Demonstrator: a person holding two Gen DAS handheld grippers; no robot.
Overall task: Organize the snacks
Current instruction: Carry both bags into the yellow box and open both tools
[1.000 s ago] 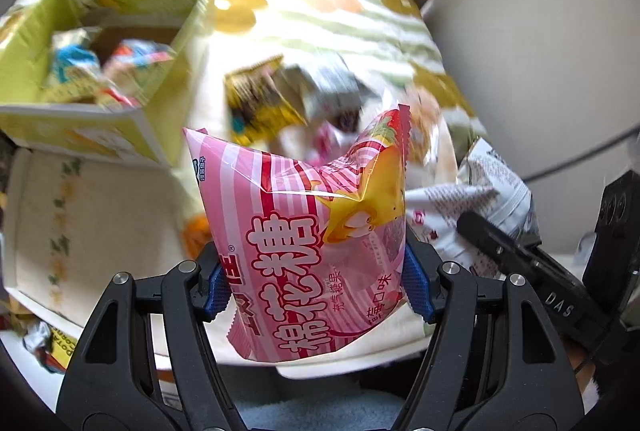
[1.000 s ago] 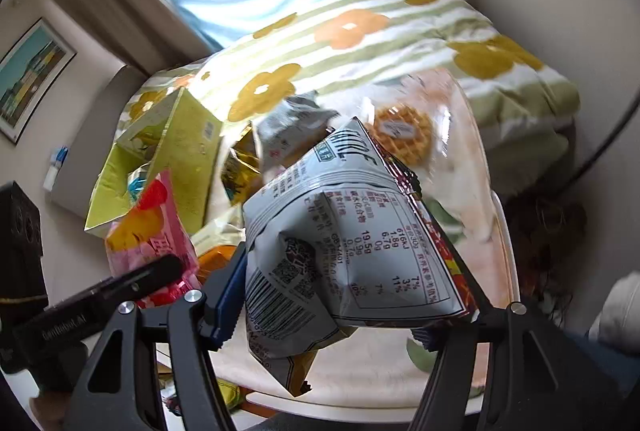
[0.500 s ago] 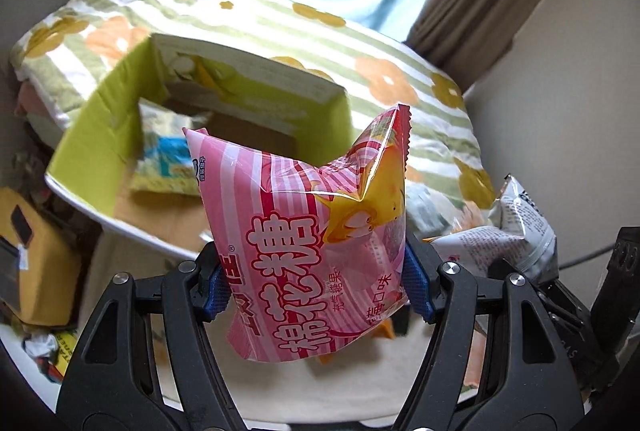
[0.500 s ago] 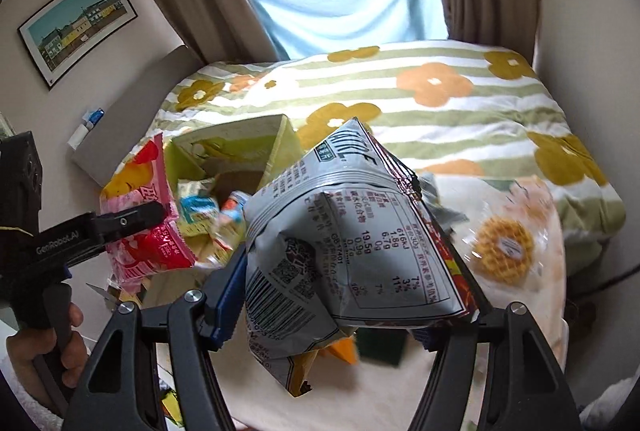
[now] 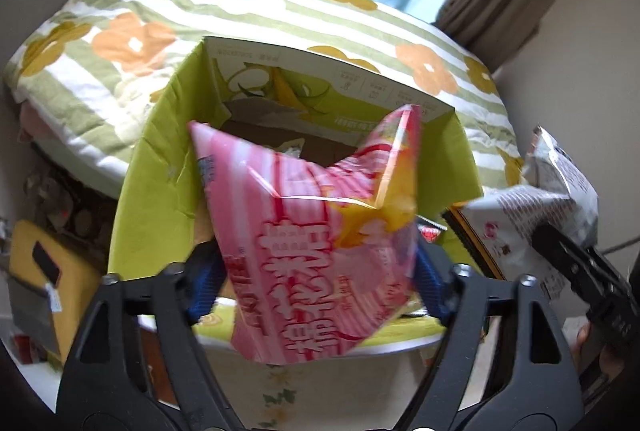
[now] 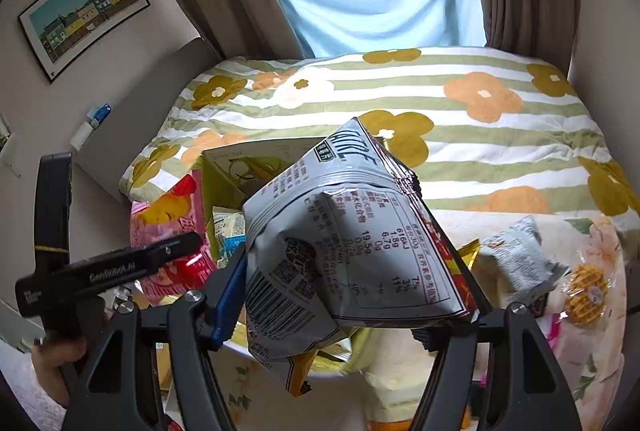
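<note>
My left gripper (image 5: pixel 316 271) is shut on a pink striped marshmallow bag (image 5: pixel 320 231) and holds it over the near rim of an open yellow-green cardboard box (image 5: pixel 156 167). My right gripper (image 6: pixel 348 311) is shut on a grey and white snack bag (image 6: pixel 344 251), held above the table to the right of the box (image 6: pixel 224 167). The grey bag shows at the right edge of the left wrist view (image 5: pixel 536 207). The pink bag (image 6: pixel 168 231) and the left gripper show at the left of the right wrist view. Small packets (image 6: pixel 228 235) lie inside the box.
A bed with a green-striped flower quilt (image 6: pixel 460 135) lies behind the table. On the table's right lie a grey packet (image 6: pixel 516 259), a wrapped waffle (image 6: pixel 584 291) and other snacks. A yellow container (image 5: pixel 44 263) stands low at the left.
Both grippers have swung left with their bags. The pink bag has moved from beside the box to over its near rim, and the box now fills the left wrist view.
</note>
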